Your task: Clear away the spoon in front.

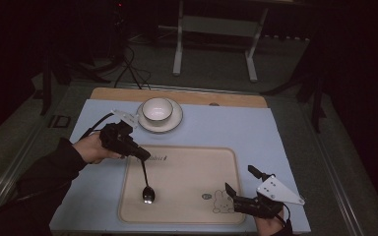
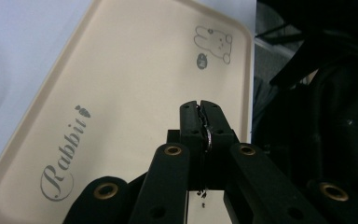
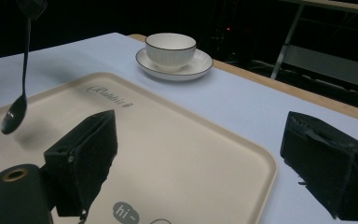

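A: Where's the spoon (image 1: pixel 146 183)?
B: Clamped by its handle tip in the left hand-held gripper (image 1: pixel 141 154), hanging upright, bowl just above the tray (image 1: pixel 187 169).
A: And the right hand-held gripper (image 1: pixel 238 184)?
B: Jaws wide, empty, at the tray's near right corner.
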Action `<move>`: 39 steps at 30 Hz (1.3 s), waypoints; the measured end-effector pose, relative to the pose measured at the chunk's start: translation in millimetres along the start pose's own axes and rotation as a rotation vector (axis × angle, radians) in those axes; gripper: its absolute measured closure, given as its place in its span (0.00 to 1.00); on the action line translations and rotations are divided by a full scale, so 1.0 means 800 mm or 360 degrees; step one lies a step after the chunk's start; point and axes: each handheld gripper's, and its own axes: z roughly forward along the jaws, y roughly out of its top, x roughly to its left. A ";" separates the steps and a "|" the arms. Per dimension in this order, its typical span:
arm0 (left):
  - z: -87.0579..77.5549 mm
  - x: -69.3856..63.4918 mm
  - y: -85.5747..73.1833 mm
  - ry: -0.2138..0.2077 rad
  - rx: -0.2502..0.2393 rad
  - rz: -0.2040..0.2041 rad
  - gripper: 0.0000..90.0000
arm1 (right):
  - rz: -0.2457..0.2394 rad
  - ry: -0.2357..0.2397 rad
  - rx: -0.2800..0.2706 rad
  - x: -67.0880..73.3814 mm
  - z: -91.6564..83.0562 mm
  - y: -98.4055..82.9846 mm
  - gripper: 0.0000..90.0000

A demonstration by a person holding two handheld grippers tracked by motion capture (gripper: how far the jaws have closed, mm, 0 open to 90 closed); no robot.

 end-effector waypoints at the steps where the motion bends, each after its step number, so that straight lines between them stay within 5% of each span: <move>1: 0.003 0.001 0.001 -0.0016 0.0014 -0.0002 0.99 | 0.0000 0.0000 0.0000 0.000 0.000 0.000 0.12; 8: 0.023 0.003 0.005 -0.0078 0.0080 0.0040 0.99 | 0.0001 0.0002 -0.0001 0.000 0.000 0.000 0.12; 24: 0.053 0.015 0.006 -0.0171 0.0141 0.0026 0.99 | 0.0002 0.0008 0.0001 -0.001 0.000 0.000 0.12; 34: 0.064 0.026 -0.002 -0.0067 0.0048 0.0024 0.94 | 0.0007 0.0014 0.0004 -0.001 0.000 -0.001 0.12; 39: 0.075 0.038 -0.011 -0.0037 0.0016 -0.0055 0.92 | 0.0008 0.0016 0.0006 -0.001 0.000 -0.001 0.12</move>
